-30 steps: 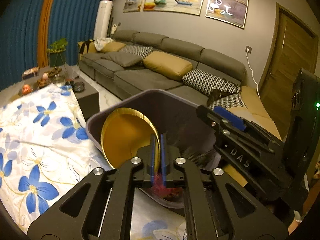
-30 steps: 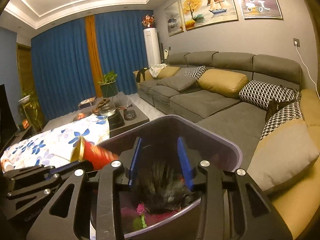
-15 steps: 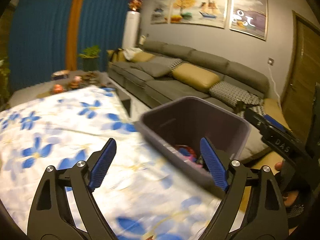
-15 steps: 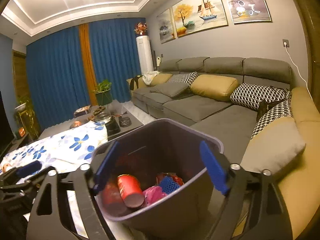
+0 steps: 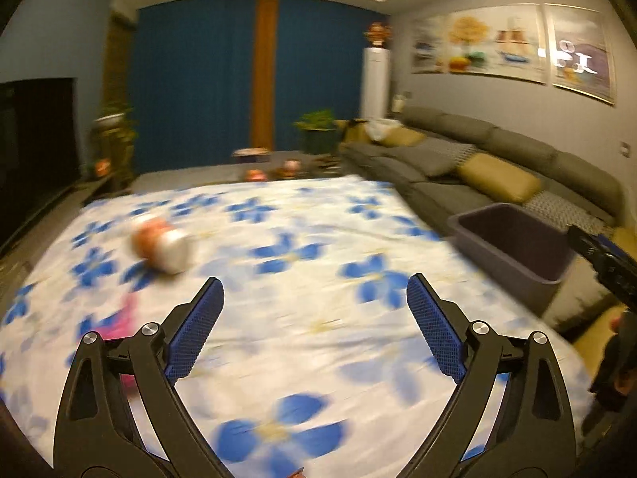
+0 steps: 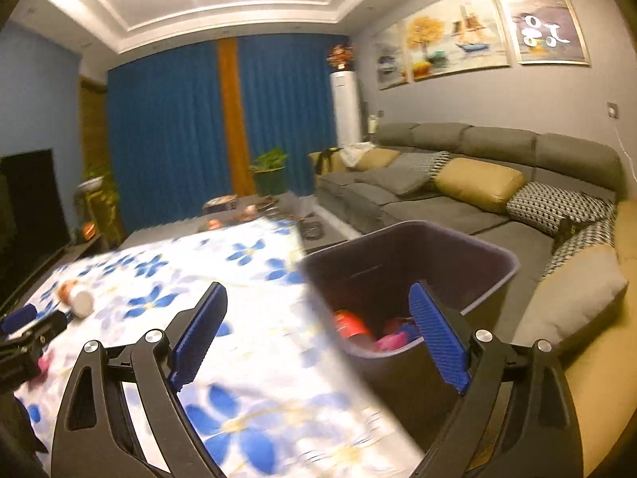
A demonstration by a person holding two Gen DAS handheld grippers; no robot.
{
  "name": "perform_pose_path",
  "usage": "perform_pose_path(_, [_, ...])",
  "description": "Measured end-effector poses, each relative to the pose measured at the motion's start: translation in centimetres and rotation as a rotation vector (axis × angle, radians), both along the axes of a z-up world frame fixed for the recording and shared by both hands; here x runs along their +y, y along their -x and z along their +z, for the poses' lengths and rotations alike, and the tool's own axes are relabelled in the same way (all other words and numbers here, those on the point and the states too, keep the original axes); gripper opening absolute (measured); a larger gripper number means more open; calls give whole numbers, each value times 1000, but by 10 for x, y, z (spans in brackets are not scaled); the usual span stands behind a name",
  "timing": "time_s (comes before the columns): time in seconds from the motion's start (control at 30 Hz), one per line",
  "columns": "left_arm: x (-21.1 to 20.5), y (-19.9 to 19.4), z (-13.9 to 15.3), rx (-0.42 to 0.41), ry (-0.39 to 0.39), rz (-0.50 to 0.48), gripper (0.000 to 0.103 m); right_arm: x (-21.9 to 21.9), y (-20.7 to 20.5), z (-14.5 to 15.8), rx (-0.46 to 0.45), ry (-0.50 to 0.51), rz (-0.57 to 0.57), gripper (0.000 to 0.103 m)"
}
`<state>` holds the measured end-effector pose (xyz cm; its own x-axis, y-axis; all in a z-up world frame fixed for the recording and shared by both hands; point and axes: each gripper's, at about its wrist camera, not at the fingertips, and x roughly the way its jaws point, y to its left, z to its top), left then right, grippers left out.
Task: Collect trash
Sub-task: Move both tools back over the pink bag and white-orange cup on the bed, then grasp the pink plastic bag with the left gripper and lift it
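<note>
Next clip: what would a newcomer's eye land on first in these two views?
The blue-flowered tablecloth fills both views, with a blurred orange and silver can lying on its side toward the left. At the table's right edge stands the dark trash bin, holding a red can and pink scraps.

a home living room. a long grey sofa (image 6: pixel 458 167) with cushions lines the wall. framed paintings (image 6: pixel 442 51) hang above, blue curtains (image 6: pixel 167 135) behind.

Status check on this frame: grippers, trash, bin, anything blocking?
Left gripper and right gripper opening, nothing between the fingers. Can and pink scrap lie on the floral cloth; bin holds trash. Nothing blocking.
</note>
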<state>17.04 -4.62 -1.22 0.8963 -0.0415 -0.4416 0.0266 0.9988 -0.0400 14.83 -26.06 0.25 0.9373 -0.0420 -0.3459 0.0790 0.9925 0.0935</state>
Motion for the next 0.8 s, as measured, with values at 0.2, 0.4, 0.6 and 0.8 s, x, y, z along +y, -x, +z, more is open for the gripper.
perform_pose_path(0.2, [75, 26, -12, 17, -8, 163, 91, 58, 5, -3, 20, 5, 105, 90])
perform_pose_path(0.4, [127, 37, -24, 45, 3, 251, 91, 104, 8, -2, 27, -13, 193, 90])
perform_pose_path(0.6, [146, 26, -36, 98, 11, 247, 91, 132, 11, -2, 39, -9, 238, 89])
perform_pose_path(0.8, [160, 3, -51, 198, 84, 206, 80, 152, 10, -2, 50, 4, 271, 89])
